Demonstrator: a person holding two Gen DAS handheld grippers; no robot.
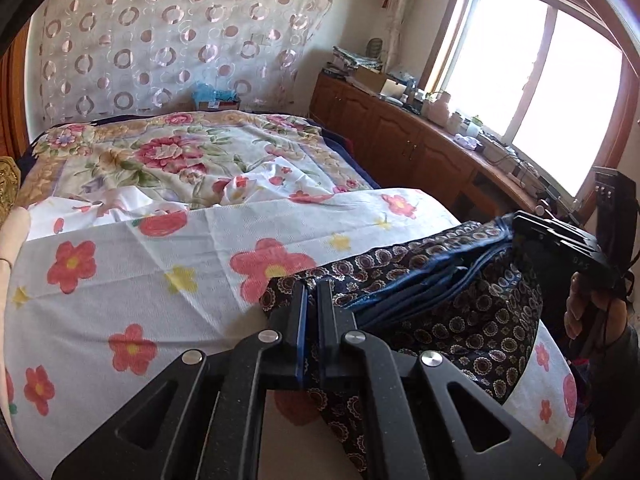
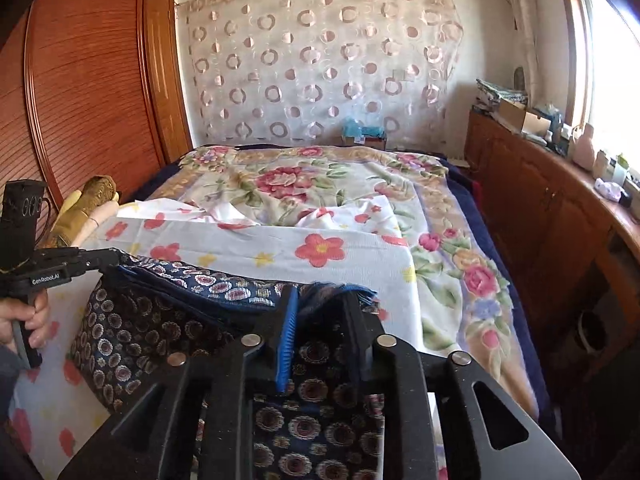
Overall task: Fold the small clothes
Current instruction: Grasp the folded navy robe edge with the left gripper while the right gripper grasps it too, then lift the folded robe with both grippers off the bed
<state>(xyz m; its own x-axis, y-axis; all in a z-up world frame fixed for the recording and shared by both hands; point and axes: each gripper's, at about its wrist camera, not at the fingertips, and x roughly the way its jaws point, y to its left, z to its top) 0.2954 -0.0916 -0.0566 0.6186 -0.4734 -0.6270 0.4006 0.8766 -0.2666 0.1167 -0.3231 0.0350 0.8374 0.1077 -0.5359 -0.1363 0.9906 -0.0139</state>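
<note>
Big bed (image 2: 460, 216) with a flowery blanket fills the room, and a white sheet with red flowers (image 1: 120, 280) lies on its near end. On that sheet sits the dark blue cloth with round flower shapes (image 1: 460, 312). The left gripper (image 1: 311, 292) tilts down, jaws pinched shut on the cloth's edge. The right gripper (image 2: 320, 300) tilts down too, jaws apart, cloth loose between them. Its partner's handle reads "GenRobot.AI".

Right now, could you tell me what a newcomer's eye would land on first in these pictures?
The dark blue patterned garment lies at the bed's near edge on a white sheet with red flowers. The left gripper is shut on its cloth, while the right gripper stands open over it. Behind hangs a circle-patterned curtain.
</note>
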